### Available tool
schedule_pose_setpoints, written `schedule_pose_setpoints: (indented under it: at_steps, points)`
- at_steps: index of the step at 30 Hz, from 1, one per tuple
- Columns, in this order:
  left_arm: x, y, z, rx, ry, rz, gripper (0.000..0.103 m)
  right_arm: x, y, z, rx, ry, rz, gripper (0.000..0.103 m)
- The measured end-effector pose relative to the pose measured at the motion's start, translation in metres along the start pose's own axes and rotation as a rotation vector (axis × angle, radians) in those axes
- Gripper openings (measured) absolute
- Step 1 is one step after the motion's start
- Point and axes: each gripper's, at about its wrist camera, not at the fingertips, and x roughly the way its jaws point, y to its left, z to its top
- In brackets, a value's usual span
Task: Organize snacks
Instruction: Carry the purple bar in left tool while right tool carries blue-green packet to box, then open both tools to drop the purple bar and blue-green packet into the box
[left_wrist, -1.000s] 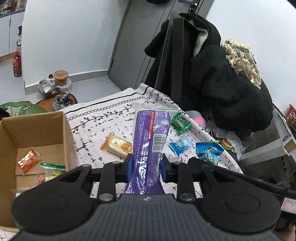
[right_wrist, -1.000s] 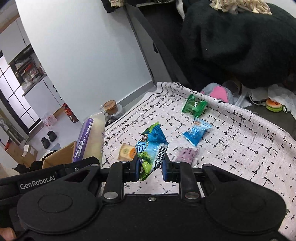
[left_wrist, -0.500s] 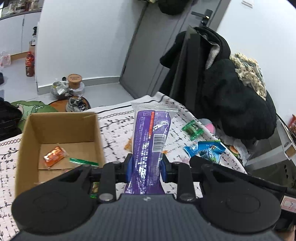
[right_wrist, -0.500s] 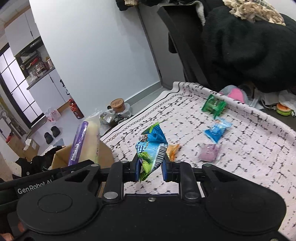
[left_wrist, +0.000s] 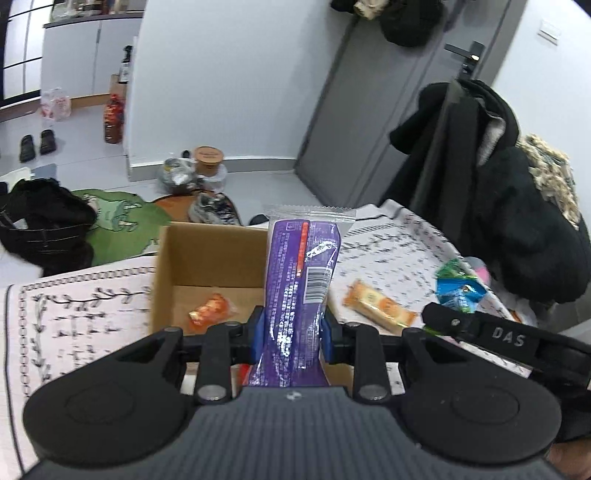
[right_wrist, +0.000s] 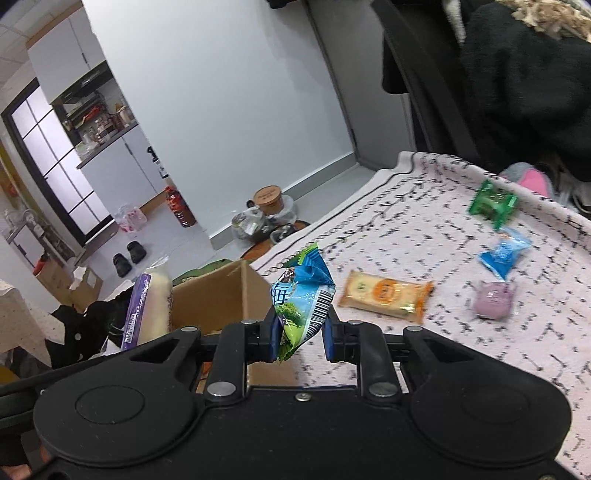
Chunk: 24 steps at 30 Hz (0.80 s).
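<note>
My left gripper (left_wrist: 291, 338) is shut on a long purple snack packet (left_wrist: 301, 291) that stands upright over the open cardboard box (left_wrist: 207, 251). An orange wrapped snack (left_wrist: 210, 314) lies on the box floor. My right gripper (right_wrist: 300, 338) is shut on a blue and green snack bag (right_wrist: 301, 295), just right of the cardboard box (right_wrist: 218, 295). In the right wrist view the purple packet (right_wrist: 135, 314) shows at the left, edge on. Loose on the patterned cloth lie an orange biscuit pack (right_wrist: 386, 293), a purple sweet (right_wrist: 493, 299), a blue sweet (right_wrist: 504, 254) and a green sweet (right_wrist: 493, 201).
The patterned cloth (right_wrist: 424, 229) covers the table and ends at a far edge with floor beyond. Black coats (left_wrist: 509, 192) hang at the right. A black bag (left_wrist: 44, 229) and green mat (left_wrist: 122, 225) lie on the floor past the box, with jars (left_wrist: 208, 160) by the wall.
Both grippers have swung to the left, each still gripping its snack. The box has come from the left edge to under the purple packet, and the loose snacks have slid to the right.
</note>
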Motion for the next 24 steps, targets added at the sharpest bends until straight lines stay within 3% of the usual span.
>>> schedule_pose_setpoints:
  at_steps: [7,12,20,22,24]
  points:
    - [0.004,0.029,0.007,-0.059,-0.004,0.03,0.029,0.013,0.024,0.0,-0.02,0.006,0.039,0.022]
    - [0.007,0.038,0.01,-0.091,-0.035,0.097,0.03,0.023,0.037,0.002,-0.035,0.023,0.056,0.022]
    - [-0.003,0.044,0.011,-0.121,-0.046,0.102,0.034,0.034,0.055,0.005,-0.054,0.015,0.089,0.023]
    - [-0.003,0.047,0.009,-0.128,-0.041,0.11,0.037,0.041,0.057,0.006,-0.032,0.031,0.097,0.027]
    - [-0.003,0.048,0.009,-0.133,-0.041,0.118,0.04,0.044,0.056,0.005,-0.007,0.048,0.115,0.048]
